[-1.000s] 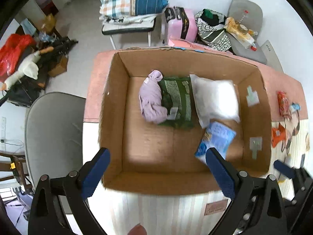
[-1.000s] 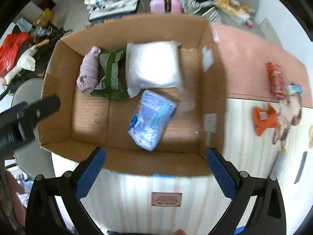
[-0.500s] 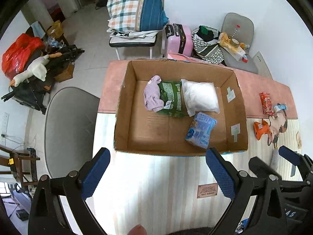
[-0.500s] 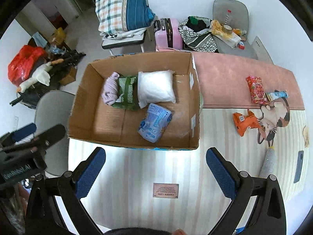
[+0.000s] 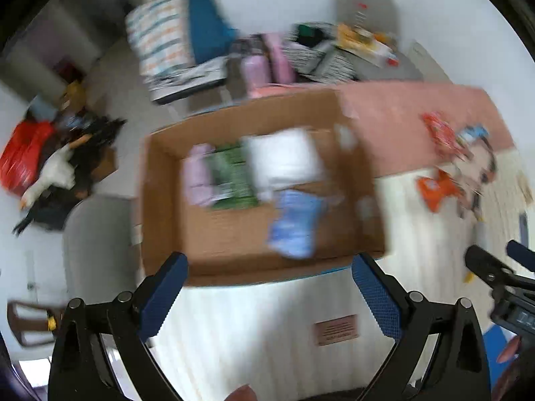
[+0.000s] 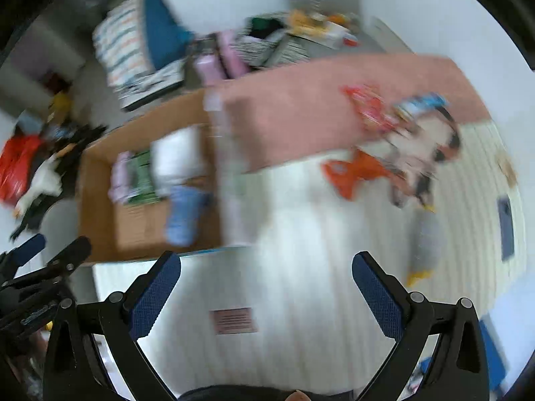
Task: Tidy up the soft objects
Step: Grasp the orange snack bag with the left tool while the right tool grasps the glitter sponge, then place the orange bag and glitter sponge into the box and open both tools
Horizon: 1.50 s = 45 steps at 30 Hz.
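Note:
An open cardboard box (image 5: pixel 160 200) stands on the table and holds a lilac cloth (image 5: pixel 199 177), a green packet (image 5: pixel 232 177), a white pillow pack (image 5: pixel 284 160) and a blue packet (image 5: pixel 296 224). The box also shows in the right wrist view (image 6: pixel 97 207). Both views are motion-blurred. My left gripper (image 5: pixel 269 294) is open and empty, above the table in front of the box. My right gripper (image 6: pixel 265 295) is open and empty, to the right of the box. Loose on the table lie a red packet (image 6: pixel 367 107), an orange toy (image 6: pixel 351 173) and a cat-face plush (image 6: pixel 421 150).
A grey item (image 6: pixel 428 244) and a dark phone-like slab (image 6: pixel 505 230) lie at the table's right. A pink runner (image 6: pixel 301 107) covers the far half of the table. A grey chair (image 5: pixel 97 234) stands left of it. Bags, a suitcase and bedding clutter the floor behind.
Both grippers have swung to the right, so the box has slid left in both views and the loose toys have come nearer the middle. Both stay open and empty.

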Motion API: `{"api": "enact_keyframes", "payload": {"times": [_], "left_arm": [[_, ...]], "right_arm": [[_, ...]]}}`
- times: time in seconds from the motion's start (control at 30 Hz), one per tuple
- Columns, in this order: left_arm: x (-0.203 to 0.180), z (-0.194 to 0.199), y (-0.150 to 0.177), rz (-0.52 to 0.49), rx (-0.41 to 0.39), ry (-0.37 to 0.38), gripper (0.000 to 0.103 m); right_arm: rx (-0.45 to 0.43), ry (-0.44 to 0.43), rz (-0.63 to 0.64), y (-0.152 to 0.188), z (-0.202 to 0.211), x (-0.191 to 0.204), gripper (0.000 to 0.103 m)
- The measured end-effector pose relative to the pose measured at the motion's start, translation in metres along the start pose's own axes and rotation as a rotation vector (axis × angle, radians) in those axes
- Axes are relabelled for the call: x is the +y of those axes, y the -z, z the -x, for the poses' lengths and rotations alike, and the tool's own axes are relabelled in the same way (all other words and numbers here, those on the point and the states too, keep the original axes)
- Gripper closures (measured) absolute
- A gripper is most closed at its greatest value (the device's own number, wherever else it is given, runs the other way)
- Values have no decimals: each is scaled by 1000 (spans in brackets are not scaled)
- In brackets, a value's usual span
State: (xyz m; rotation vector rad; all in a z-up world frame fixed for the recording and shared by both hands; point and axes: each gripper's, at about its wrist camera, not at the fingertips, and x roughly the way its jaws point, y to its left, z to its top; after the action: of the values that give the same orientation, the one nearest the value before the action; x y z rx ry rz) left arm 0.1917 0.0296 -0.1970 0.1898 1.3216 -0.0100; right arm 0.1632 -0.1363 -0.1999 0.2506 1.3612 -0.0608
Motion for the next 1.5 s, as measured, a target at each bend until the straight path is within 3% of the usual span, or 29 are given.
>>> {"api": "enact_keyframes", "payload": {"times": [0.17,0.33,0.4,0.47,0.77,0.83,0.87,0.93,0.97,1.03,1.07,1.1,1.3,1.5], "left_arm": [[-104,-38,-35,-230,14,-10,3],[-206,-96,-69,-483,136,61,4],[-234,-117,-81,-533,192,101,14],[-261,-138,-89,-585,222,81,22],[-335,-212,-97,-775,357,11,23],[-342,-220,-94,-783,376,8,23],[-344,-222,-93,-787,377,3,29],[-345,-221,-92,-766,394,26,49],[-345,-219,-94,-744,402,45,59],[-341,-215,-96,-692,403,53,60],[-339,-213,-97,-676,398,57,61],[-336,-210,-96,-647,396,65,61],[-299,-177,-87,-484,370,114,62],[-224,-95,-78,-266,278,252,62]], "right_arm": [[81,71,-177,-5,-37,-106,0],[163,122,-305,-3,-77,-198,0],[186,127,-333,-2,-92,-223,1],[206,118,-350,-3,-105,-244,8],[342,13,-361,-6,-164,-278,8],[359,17,-343,-8,-174,-278,9],[362,21,-337,-9,-178,-280,10],[384,27,-320,-10,-187,-280,11],[398,32,-316,-10,-192,-280,22],[421,58,-298,-9,-200,-279,35],[409,87,-274,-11,-199,-275,50],[404,115,-258,-11,-199,-273,50],[356,87,-239,-15,-176,-255,55],[245,-22,-179,-17,-107,-206,55]]}}
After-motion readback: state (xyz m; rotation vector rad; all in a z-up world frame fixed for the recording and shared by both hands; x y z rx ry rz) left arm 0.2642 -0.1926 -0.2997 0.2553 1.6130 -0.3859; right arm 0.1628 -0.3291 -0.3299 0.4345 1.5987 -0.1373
